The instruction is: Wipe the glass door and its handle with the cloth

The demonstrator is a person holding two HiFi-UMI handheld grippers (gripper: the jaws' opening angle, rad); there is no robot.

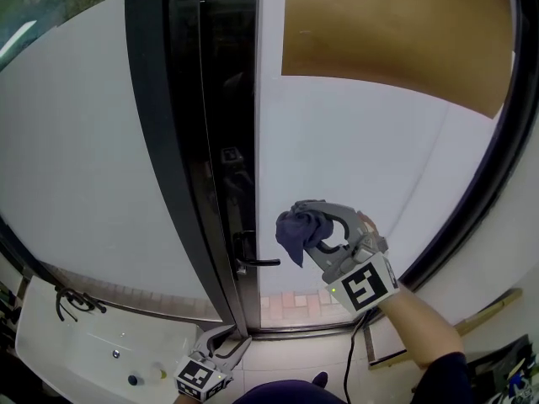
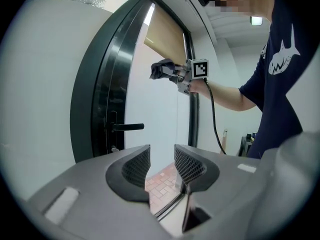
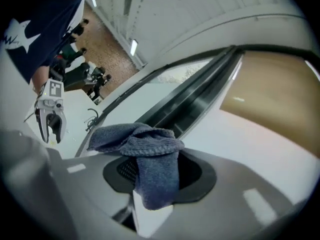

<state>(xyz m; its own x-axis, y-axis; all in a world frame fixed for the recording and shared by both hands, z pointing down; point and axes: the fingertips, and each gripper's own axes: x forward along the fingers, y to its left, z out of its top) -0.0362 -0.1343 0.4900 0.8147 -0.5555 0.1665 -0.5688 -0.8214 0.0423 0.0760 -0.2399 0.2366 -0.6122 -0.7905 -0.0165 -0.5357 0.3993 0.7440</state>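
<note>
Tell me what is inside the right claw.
A blue-grey cloth is clamped in the right claw, bunched above it and drooping over the front. The cloth covers the gap, so anything else in there cannot be seen.

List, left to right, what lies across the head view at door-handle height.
From the left: frosted left pane → dark door frame → door handle → cloth.

Head cam sits high above the door handle (image 1: 255, 262), looking steeply down the glass door (image 1: 362, 167). Left gripper cam is low, below the handle, tilted up at it from fairly near. Right gripper cam hangs above the handle, close to the glass. Head and left gripper views share the handle and the right gripper (image 1: 305, 228).
</note>
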